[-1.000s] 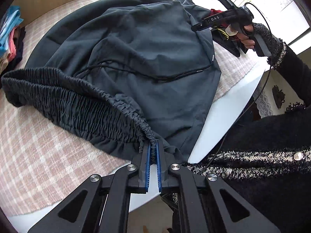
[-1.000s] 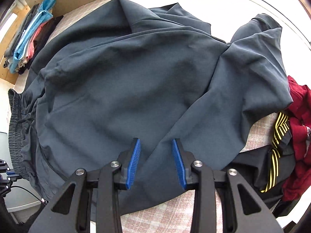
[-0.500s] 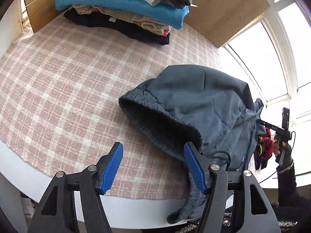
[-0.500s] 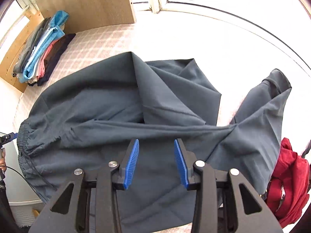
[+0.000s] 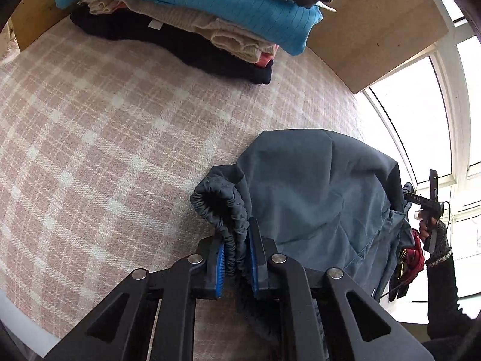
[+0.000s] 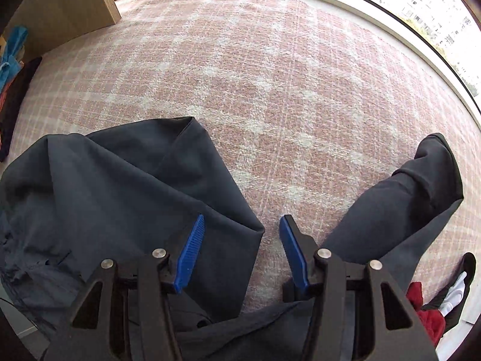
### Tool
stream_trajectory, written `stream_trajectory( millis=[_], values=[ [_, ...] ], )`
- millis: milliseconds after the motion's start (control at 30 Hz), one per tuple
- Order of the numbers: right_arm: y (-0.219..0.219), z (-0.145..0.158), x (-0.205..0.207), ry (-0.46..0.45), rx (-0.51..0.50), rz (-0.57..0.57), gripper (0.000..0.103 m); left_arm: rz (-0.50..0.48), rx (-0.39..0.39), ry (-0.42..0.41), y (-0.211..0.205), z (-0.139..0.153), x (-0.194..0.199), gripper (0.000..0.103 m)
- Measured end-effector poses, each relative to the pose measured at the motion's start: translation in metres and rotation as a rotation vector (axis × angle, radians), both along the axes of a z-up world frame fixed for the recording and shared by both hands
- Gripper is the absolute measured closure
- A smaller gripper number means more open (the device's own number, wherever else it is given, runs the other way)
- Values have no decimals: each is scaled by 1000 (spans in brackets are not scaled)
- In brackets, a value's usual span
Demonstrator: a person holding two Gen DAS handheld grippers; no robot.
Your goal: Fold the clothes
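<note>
On my left I see the left gripper [image 5: 236, 266] pointing steeply down at the table [image 5: 99, 138], its blue pads [image 5: 220, 266] having just been closing and now pinching the gathered elastic waistband [image 5: 222, 207] of the dark grey trousers [image 5: 312, 198]. The waistband bunches into a loop just above the fingertips and touches the pink checked cloth that covers the table. From that pinch the trousers run away to the right, long axis across the table, waist end at my left hand and the legs toward the window side. Behind them, against a wooden panel [image 5: 369, 27], sits a stack of folded clothes [image 5: 192, 21], well apart from the trousers.

Further right, at the far edge of the left view, I see the person's right hand [image 5: 425, 230] in a dark knitted sleeve holding the right gripper [image 6: 242, 251] by its handle, raised over the leg end.

In the right wrist view that gripper points almost straight down, jaws spread and just opening, with nothing pressed between the pads. One trouser leg [image 6: 135, 198] lies under and left of its left finger, its edge reaching into the gap; the other leg [image 6: 415, 198] stretches up to the right, hem pointing away. Checked cloth shows between the two legs. Red clothing [image 6: 427, 313] lies at the lower right.
</note>
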State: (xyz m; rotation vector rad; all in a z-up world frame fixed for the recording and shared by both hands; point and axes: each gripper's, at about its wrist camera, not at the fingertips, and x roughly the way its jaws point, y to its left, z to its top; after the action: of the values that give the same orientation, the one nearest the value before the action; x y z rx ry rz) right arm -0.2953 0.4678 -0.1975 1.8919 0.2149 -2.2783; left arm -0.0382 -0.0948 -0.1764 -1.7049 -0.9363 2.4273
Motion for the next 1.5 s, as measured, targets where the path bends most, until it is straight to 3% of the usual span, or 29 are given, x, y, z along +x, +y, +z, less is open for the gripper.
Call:
stream_trajectory(
  millis=[67, 100, 133, 167, 300, 367, 500, 633, 700, 733, 800, 833, 900, 967, 1033, 1167, 1300, 1400, 1433, 1500],
  values=[
    [-3, 1, 6, 13, -26, 26, 46, -5, -8, 19, -2, 12, 4, 92],
    [-6, 3, 11, 19, -44, 52, 58, -9, -20, 32, -2, 20, 5, 92],
    [-10, 6, 16, 24, -61, 81, 93, -12, -33, 46, -1, 29, 5, 93],
    [-11, 9, 20, 9, -100, 94, 98, -15, -47, 60, -1, 39, 6, 93],
    [-1, 42, 35, 98, -223, 43, 99, -32, -122, 139, 2, 81, 5, 93],
    [18, 70, 42, 162, -315, -61, 100, -43, -149, 176, 3, 101, 3, 93],
    [55, 155, 69, 387, -406, -211, 100, -80, -215, 216, 6, 133, 0, 93],
    [65, 236, 97, 615, -271, -225, 99, -118, -229, 209, 11, 127, -18, 93],
    [66, 244, 85, 662, -149, -236, 97, -137, -233, 204, 14, 123, -27, 92],
    [61, 236, 69, 654, -83, -232, 85, -152, -247, 196, 20, 117, -33, 92],
    [55, 192, 24, 536, 133, -190, 62, -184, -287, 172, 36, 104, -48, 92],
    [59, 169, 6, 457, 208, -196, 62, -194, -290, 159, 40, 97, -54, 92],
    [77, 140, -10, 358, 153, -240, 62, -199, -277, 132, 41, 82, -63, 92],
    [105, 131, -13, 325, -4, -335, 62, -183, -272, 108, 34, 72, -64, 92],
    [131, 119, -14, 295, -62, -412, 62, -156, -289, 83, 23, 66, -61, 92],
    [163, 92, -3, 215, 42, -434, 61, -95, -300, 23, -3, 54, -47, 92],
    [180, 87, 14, 186, -87, -438, 61, -41, -294, -20, -21, 47, -26, 92],
    [163, 83, 17, 135, -166, -344, 60, -25, -289, -52, -26, 41, -15, 92],
    [153, 80, 18, 117, -150, -307, 60, -31, -298, -60, -24, 39, -15, 92],
    [138, 69, 16, 112, -24, -270, 59, -42, -316, -77, -22, 36, -14, 92]
  ],
)
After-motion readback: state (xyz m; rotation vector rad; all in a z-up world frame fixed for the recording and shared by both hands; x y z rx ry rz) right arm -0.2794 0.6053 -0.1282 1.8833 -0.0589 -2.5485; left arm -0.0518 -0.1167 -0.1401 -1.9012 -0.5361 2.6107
